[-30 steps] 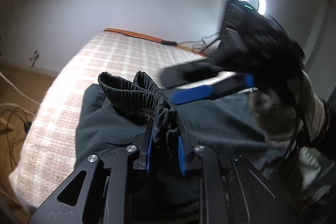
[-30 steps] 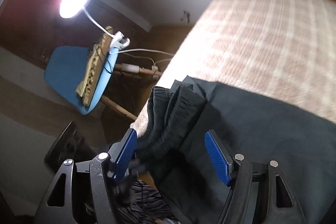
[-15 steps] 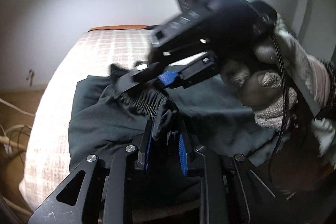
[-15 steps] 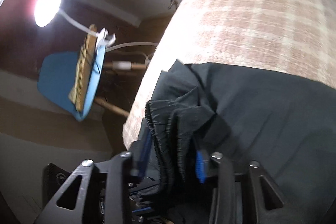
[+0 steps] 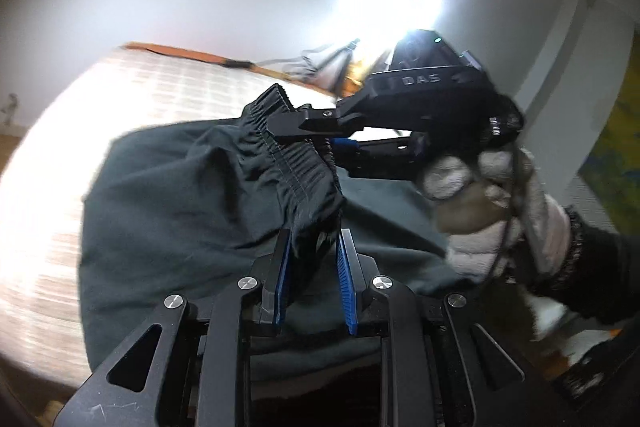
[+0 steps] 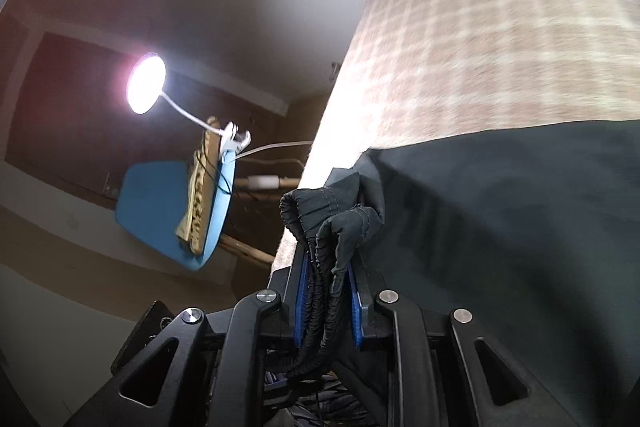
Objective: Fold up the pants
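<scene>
ahead of both tools lies the bed, its pale checked cover running away from the fingers toward an orange edge at the far end. spread across its near part, right under the tools, are the dark pants, bunched and lifted at the elastic waistband. off to the left of the right tool stands a blue chair with a lit clip lamp above it. the left tool is clamped on one gathered stretch of waistband. the right tool, held in a gloved hand, has just been closing its jaws and now pinches the waistband further along, its blue pads pressed on the folds.
</scene>
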{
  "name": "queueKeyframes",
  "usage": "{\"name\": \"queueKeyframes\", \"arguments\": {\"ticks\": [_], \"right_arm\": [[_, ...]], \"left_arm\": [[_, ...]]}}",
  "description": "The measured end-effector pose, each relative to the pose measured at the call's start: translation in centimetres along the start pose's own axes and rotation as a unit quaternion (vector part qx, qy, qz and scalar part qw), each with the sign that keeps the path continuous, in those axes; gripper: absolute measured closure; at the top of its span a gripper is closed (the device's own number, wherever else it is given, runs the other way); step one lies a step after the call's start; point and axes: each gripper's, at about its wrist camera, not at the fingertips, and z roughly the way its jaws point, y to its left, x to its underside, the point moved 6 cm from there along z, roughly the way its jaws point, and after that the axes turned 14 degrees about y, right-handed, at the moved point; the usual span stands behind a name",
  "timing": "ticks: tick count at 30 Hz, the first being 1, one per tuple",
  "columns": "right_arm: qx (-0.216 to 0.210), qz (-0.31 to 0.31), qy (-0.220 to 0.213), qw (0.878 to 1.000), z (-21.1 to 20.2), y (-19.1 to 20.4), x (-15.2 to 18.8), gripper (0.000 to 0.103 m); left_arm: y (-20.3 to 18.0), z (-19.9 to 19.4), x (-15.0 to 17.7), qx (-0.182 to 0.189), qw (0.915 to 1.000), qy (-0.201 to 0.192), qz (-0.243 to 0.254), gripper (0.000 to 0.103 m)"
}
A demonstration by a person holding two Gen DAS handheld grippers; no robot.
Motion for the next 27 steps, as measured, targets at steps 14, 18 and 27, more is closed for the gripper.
{"name": "queueKeyframes", "arguments": {"ticks": [14,18,27], "right_arm": [[0.011,0.06,0.017,0.998,-0.3,-6.9,0.9,0.044],[0.029,0.033,0.015,0.999,0.6,-6.1,1.2,0.045],[0.071,0.014,0.01,0.997,-1.1,-4.4,2.0,0.086]], "left_arm": [[-1.1,-2.4,0.5,-0.022,0.9993,0.031,0.005,0.074],[2.1,-6.2,0.7,-0.068,0.9972,0.026,-0.016,0.074],[4.8,-5.8,1.3,-0.098,0.9943,0.031,-0.028,0.07]]}}
